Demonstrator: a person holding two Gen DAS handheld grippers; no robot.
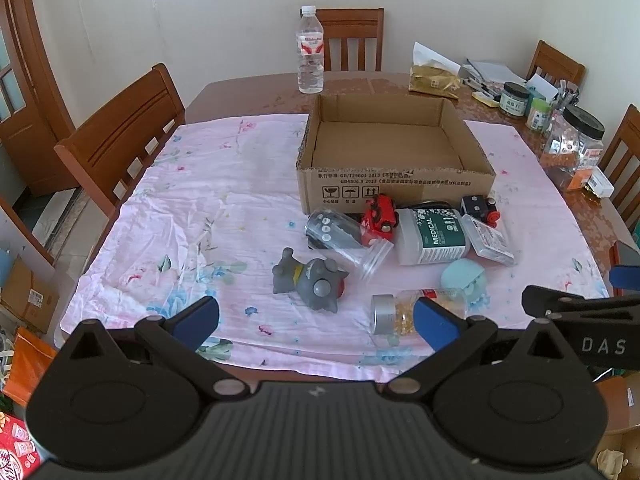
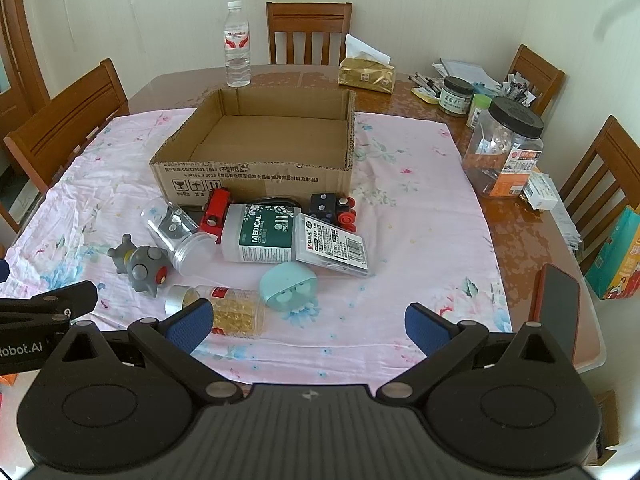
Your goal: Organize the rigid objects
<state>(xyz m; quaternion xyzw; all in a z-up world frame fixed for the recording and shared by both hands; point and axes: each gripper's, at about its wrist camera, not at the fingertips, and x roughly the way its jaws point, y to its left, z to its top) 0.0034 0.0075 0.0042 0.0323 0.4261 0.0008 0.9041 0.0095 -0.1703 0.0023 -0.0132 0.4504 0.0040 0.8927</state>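
Note:
An empty cardboard box [image 1: 400, 184] [image 2: 256, 178] stands on the pink cloth. In front of it lie a clear jar [image 1: 348, 242] [image 2: 180, 236], a red toy car [image 1: 380, 218] [image 2: 214, 216], a white MEDICAL tub [image 1: 432, 236] [image 2: 260, 236], a flat clear case [image 1: 490, 238] [image 2: 332, 246], a dark toy train [image 1: 480, 208] [image 2: 334, 206], a grey toy figure [image 1: 312, 284] [image 2: 140, 266], a teal jellyfish toy [image 1: 466, 280] [image 2: 288, 286] and a pill bottle [image 1: 404, 310] [image 2: 224, 308]. My left gripper [image 1: 316, 320] and right gripper [image 2: 308, 322] hover open near the front edge, holding nothing.
A water bottle [image 2: 237, 46] and a gold tissue pack [image 2: 366, 74] stand behind the box. Jars [image 2: 506, 146] and clutter crowd the right side of the table. A phone [image 2: 558, 310] lies at the right edge. Wooden chairs [image 1: 120, 136] ring the table.

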